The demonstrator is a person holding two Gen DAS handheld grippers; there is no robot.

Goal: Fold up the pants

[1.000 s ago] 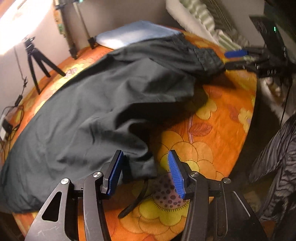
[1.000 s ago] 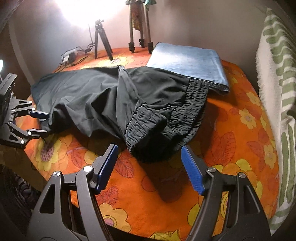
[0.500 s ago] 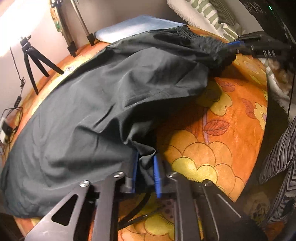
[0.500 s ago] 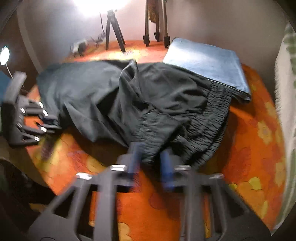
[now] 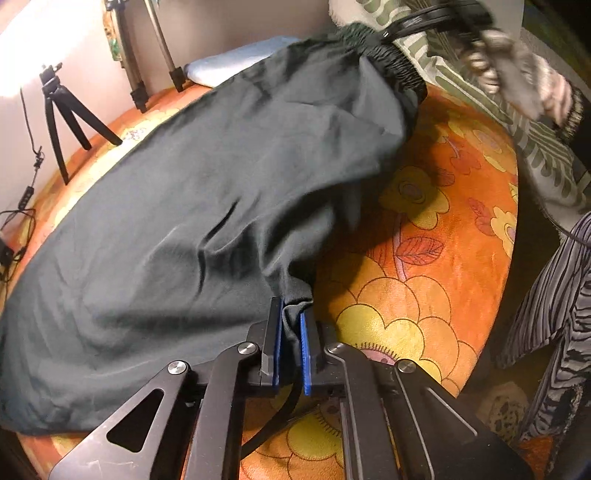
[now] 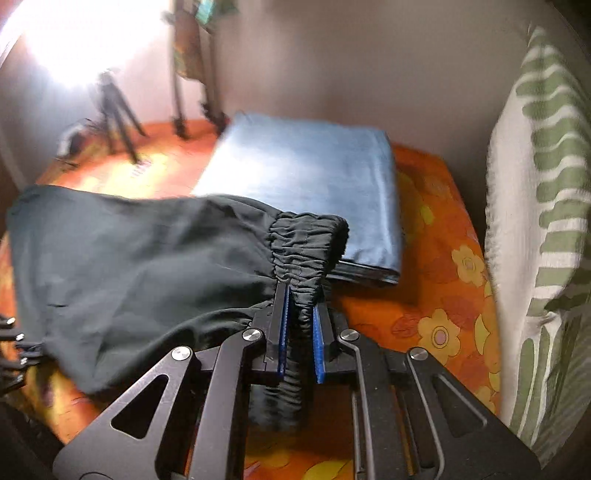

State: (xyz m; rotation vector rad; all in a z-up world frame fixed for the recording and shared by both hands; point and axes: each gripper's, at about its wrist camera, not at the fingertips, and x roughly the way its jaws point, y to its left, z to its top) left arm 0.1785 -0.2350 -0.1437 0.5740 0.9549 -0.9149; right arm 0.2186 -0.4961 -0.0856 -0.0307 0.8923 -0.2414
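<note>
Dark green pants [image 5: 203,206] lie spread over an orange flowered bedspread [image 5: 424,277]. My left gripper [image 5: 290,306] is at their near end, its jaws closing tight on a bunched leg end, with cloth pinched between the blue pads. In the right wrist view my right gripper [image 6: 300,291] is shut on the gathered elastic waistband [image 6: 306,236] and holds it lifted off the bed. The pants [image 6: 129,258] hang stretched from that grip toward the left gripper [image 6: 11,343] at the frame's left edge. The left wrist view shows the right gripper [image 5: 391,35] at the top, with a hand [image 5: 524,77] behind it.
A folded blue garment [image 6: 306,177] lies at the back of the bed near the wall. Tripods [image 5: 62,107] stand on the far left, with cables beside them. A green-and-white striped pillow [image 6: 535,184] lines the right side. Striped clothing [image 5: 554,314] of the person is past the bed edge.
Both grippers went from open to shut on the pants, left on the leg end, right on the waistband. The right one then lifted the waistband and pulled it away, stretching the cloth.
</note>
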